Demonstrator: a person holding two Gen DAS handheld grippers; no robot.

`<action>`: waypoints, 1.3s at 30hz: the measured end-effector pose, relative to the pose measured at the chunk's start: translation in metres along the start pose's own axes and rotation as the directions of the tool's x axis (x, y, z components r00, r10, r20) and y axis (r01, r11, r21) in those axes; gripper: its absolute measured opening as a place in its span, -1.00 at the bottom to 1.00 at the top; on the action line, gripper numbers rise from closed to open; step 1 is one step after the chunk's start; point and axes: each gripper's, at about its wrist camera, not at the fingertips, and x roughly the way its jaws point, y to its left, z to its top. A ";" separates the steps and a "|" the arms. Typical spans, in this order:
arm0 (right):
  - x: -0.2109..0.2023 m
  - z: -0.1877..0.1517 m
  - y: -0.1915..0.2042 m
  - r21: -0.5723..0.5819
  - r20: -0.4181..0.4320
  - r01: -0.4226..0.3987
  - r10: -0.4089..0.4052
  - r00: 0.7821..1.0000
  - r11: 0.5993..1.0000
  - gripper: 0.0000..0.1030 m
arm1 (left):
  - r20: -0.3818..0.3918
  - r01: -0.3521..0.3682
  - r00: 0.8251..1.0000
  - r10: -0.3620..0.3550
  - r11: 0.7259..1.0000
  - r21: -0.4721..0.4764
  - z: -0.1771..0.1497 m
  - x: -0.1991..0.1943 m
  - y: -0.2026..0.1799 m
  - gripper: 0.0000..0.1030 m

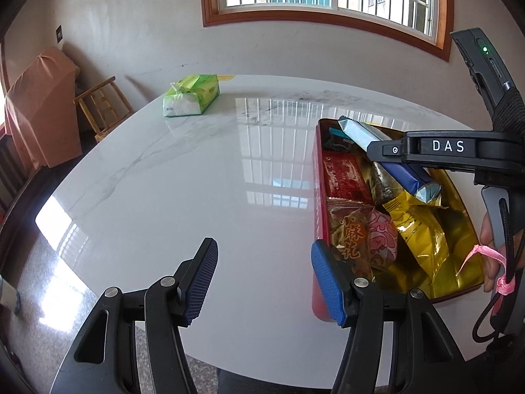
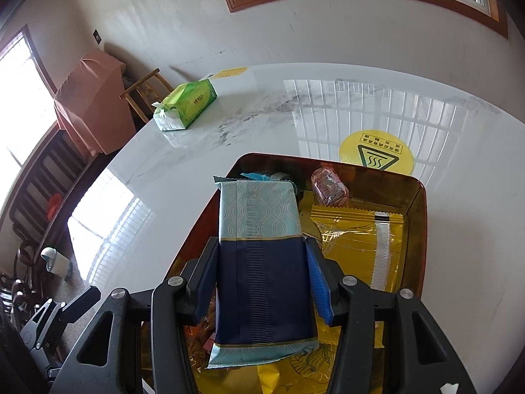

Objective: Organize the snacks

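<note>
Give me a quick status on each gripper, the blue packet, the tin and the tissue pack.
left gripper: open, empty, beside the tin's left wall.
right gripper: shut on the blue packet, over the tin.
blue packet: sealed, gripped across its dark middle, lifted above the other snacks.
snack tin: lid off, holding several wrapped snacks.
gold pouch: lying flat in the tin.
tissue pack: opened, a tissue sticking out, far across the table.

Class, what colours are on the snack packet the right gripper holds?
Pale blue patterned snack packet with a navy middle band; clearest in the right wrist view.
</note>
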 end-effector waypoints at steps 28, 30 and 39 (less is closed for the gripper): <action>-0.012 -0.005 0.016 -0.025 0.065 -0.009 0.011 0.998 1.000 -0.05 | -0.047 -0.024 0.999 0.022 0.999 -0.041 0.002 0.019 0.013 0.17; -0.029 -0.011 0.023 -0.052 0.116 -0.010 0.016 0.993 0.999 -0.05 | -0.040 -0.022 0.999 0.020 0.999 -0.041 0.002 0.017 0.014 0.17; -0.131 -0.064 0.054 -0.233 0.421 0.152 -0.041 0.906 0.961 0.59 | 0.055 0.010 0.998 -0.007 0.999 -0.043 0.004 -0.019 0.009 0.17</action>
